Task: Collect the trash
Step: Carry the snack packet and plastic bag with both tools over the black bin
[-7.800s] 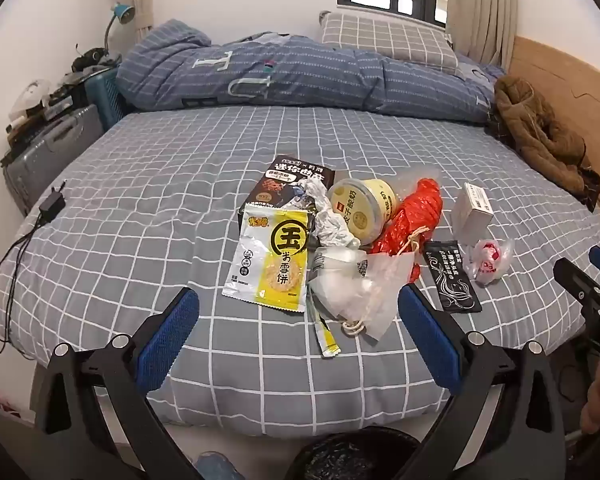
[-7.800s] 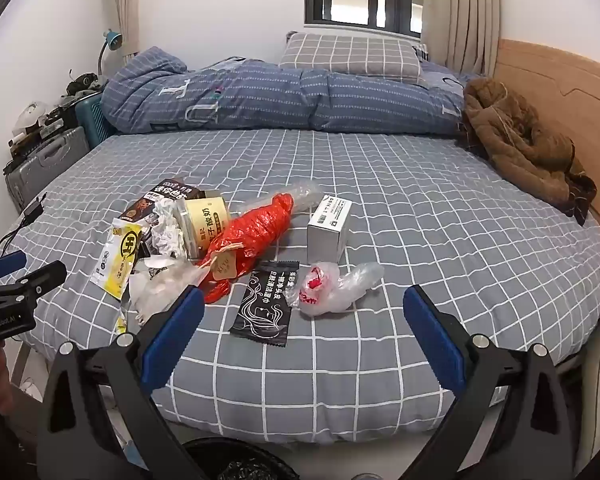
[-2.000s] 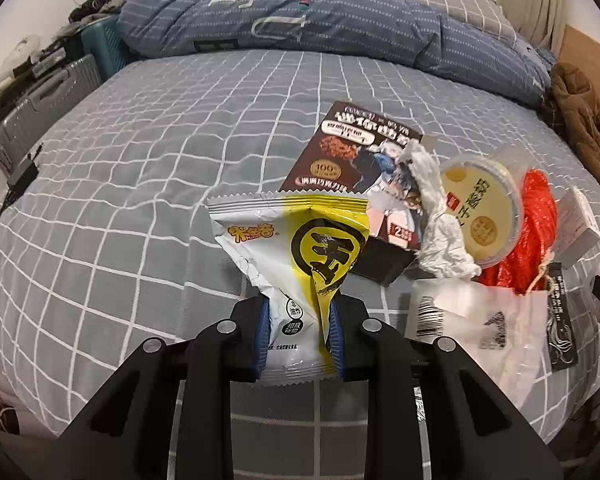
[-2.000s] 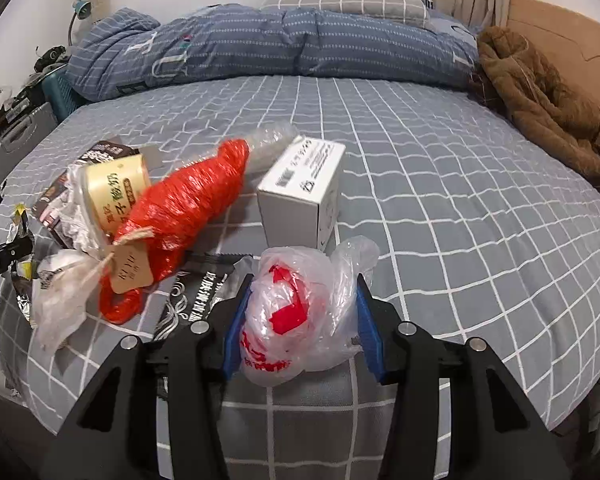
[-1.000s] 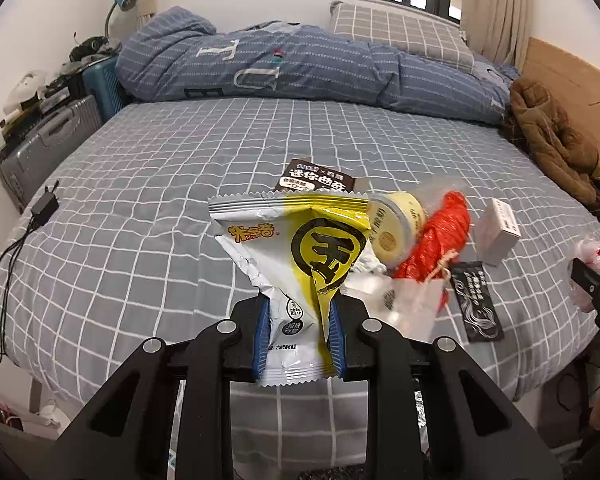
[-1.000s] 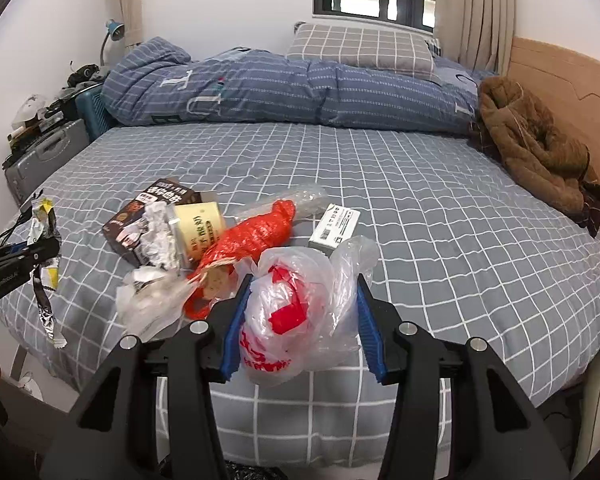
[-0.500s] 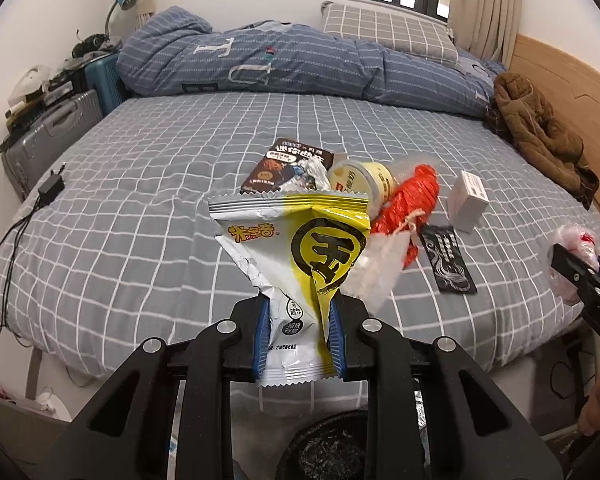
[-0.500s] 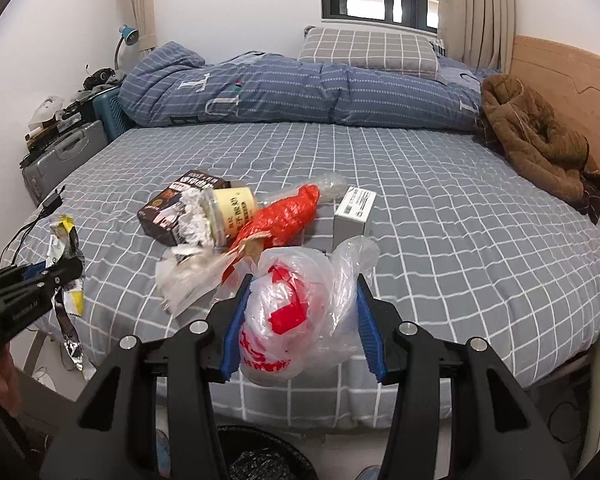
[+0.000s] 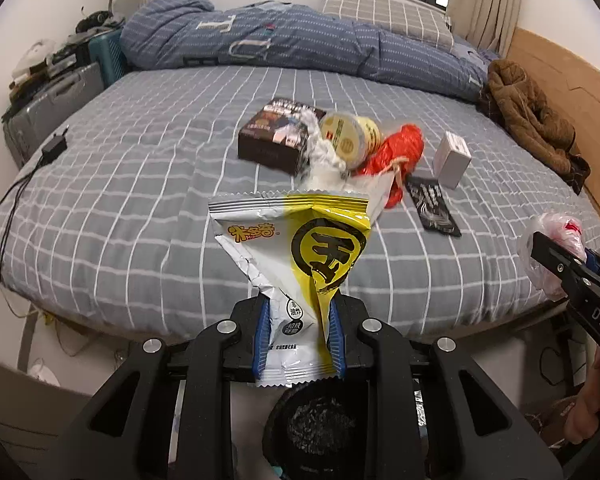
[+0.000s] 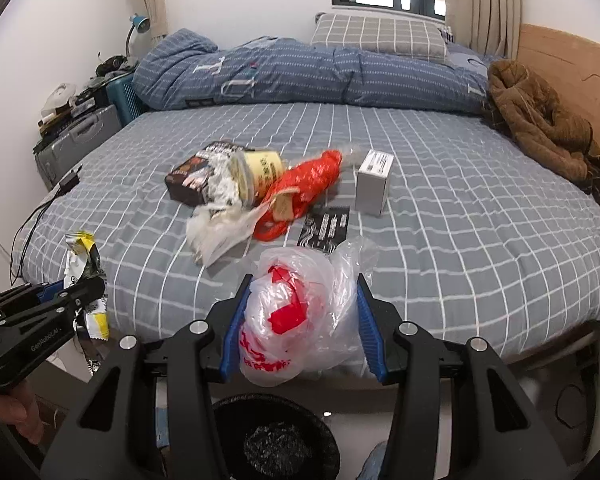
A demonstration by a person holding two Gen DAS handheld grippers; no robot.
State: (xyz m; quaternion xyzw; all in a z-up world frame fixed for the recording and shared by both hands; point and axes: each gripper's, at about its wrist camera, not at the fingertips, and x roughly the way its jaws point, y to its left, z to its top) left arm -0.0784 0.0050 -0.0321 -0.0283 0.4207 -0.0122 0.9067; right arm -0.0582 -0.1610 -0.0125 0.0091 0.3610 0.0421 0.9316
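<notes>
My left gripper (image 9: 298,338) is shut on a yellow and white snack wrapper (image 9: 296,256), held upright off the bed's front edge, above a black trash bin (image 9: 320,430). My right gripper (image 10: 300,330) is shut on a crumpled clear plastic bag with red print (image 10: 300,312), held above the same bin (image 10: 278,436). On the bed lie a dark snack box (image 9: 278,138), a yellow cup (image 9: 350,140), a red mesh bag (image 9: 400,156), a white box (image 9: 452,158), a black sachet (image 9: 432,204) and a white plastic bag (image 10: 220,228).
The grey checked bed (image 9: 140,184) has a blue duvet (image 9: 300,48) at the back and a brown jacket (image 9: 532,116) at the right. A charger and cable (image 9: 52,146) lie at its left edge. A grey suitcase (image 9: 48,108) stands to the left.
Both grippers have drawn back from the bed with their trash still held. The bin now shows larger beneath them.
</notes>
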